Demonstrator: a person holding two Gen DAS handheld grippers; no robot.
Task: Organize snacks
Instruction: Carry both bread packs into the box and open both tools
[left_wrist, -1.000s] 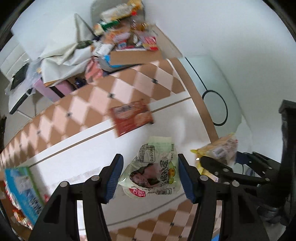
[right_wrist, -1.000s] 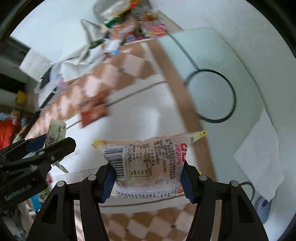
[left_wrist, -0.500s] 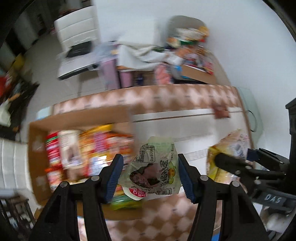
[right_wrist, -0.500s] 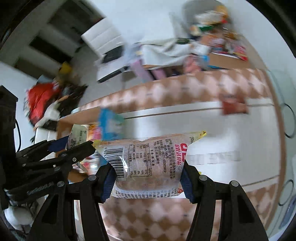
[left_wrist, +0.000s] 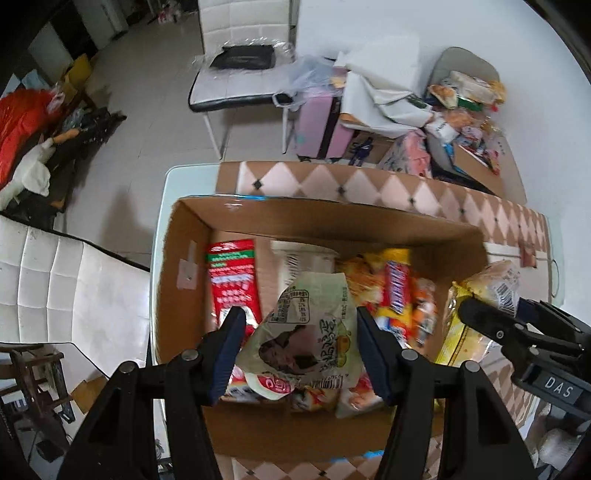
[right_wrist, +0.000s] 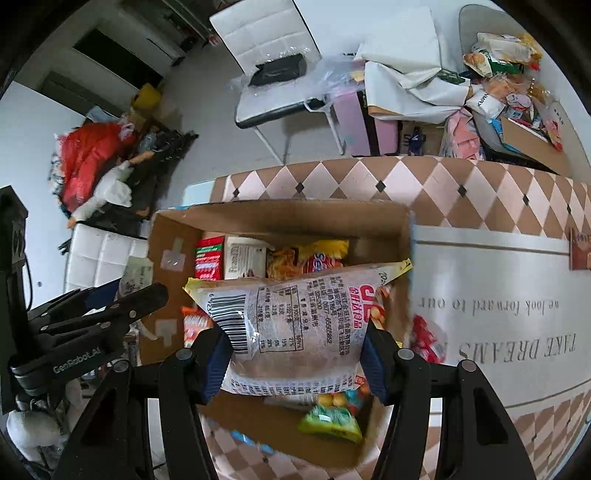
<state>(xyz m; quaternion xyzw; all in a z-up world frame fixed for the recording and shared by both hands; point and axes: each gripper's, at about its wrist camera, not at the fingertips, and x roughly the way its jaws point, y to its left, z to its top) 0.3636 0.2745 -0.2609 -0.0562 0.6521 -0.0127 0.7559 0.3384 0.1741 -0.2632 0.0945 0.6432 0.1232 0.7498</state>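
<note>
My left gripper (left_wrist: 297, 341) clamps a pale green snack packet (left_wrist: 306, 343) above the open cardboard box (left_wrist: 177, 266); my right gripper (right_wrist: 295, 356) grips a yellow-edged packet (right_wrist: 295, 314), seemingly over it too.

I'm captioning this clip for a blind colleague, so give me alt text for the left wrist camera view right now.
The left gripper holds a pale green snack packet over an open cardboard box already crowded with colourful snacks. At right, the right gripper holds a yellow-edged snack bag near the box's rim. Behind are a checkered tablecloth, white chairs and clutter.
</note>
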